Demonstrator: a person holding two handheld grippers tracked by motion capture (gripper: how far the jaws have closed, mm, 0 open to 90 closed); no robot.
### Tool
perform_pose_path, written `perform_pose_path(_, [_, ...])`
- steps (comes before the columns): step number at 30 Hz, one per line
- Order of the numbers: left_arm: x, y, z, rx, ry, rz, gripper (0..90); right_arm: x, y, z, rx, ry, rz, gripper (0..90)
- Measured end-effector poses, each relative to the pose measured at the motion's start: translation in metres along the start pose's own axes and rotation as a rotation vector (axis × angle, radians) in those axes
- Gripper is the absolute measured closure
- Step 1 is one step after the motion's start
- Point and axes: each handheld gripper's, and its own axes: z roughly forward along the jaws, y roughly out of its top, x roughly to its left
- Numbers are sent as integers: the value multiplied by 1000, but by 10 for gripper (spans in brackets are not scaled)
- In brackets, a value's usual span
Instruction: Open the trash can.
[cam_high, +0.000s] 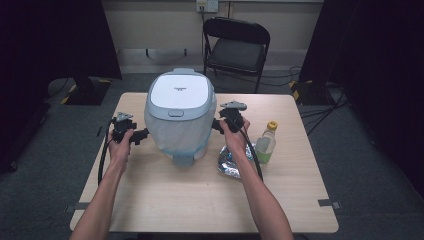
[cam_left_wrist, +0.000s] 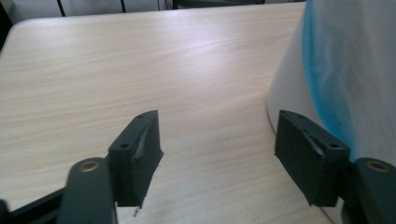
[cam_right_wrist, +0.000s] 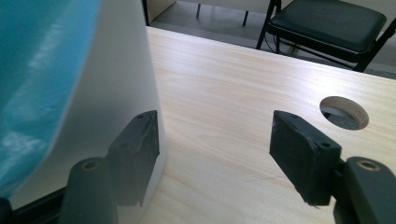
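You flank the white lidded bin with its blue liner (cam_high: 178, 117) mid-tabletop, left gripper (cam_left_wrist: 217, 156) and right gripper (cam_right_wrist: 212, 156) both released, empty, ready to tug the liner.

Light wood-grain table (cam_high: 165, 200) fills my centre frame in the high view, round cable hole (cam_right_wrist: 344, 112) near its far edge. On it: white bin (cam_high: 178, 115) with a blue liner at centre, crumpled foil bag (cam_high: 231, 164) right of it, plastic bottle (cam_high: 266, 142) with yellow cap further right.
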Motion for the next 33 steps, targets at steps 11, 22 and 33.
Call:
perform_pose_path(11, [-20, 11, 14, -25, -82, 25, 352, 1, 2, -1, -44, 58, 27, 430])
perform_pose_path(22, [-27, 7, 5, -27, -132, 57, 652, 9, 4, -4, -44, 128, -18, 706])
perform_pose_path(33, [-27, -8, -19, -26, -128, 67, 659, 24, -4, -18, -42, 165, -47, 717])
